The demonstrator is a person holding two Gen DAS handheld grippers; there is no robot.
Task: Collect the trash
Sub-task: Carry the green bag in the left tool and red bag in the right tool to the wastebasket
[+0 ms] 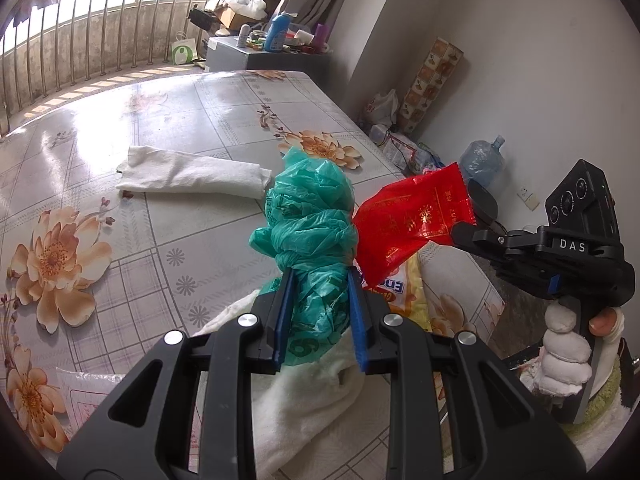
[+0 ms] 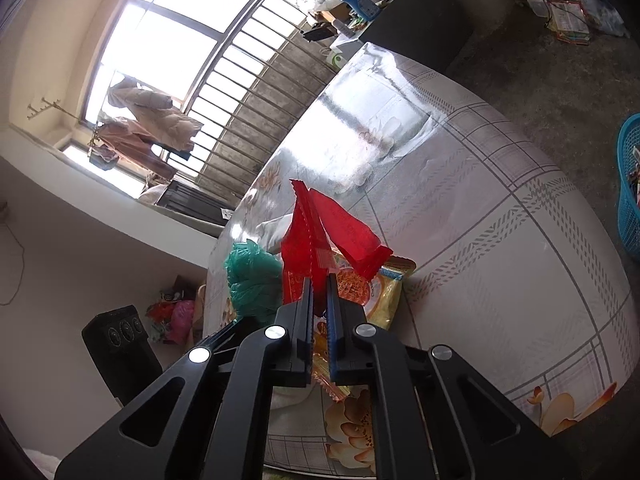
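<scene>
A crumpled green plastic bag (image 1: 316, 216) sits upright, clamped between the blue pads of the left gripper (image 1: 320, 280), above a bench (image 1: 168, 120) covered in glossy floral oilcloth. Just right of the bag, the right gripper (image 2: 319, 280) pinches a flat red foil wrapper (image 2: 320, 236) with its jaws nearly together. Below the bag lie a yellow snack packet (image 2: 384, 296) and a white cloth (image 1: 304, 396). Beyond the bag, a rolled white towel (image 1: 192, 176) rests on the bench.
</scene>
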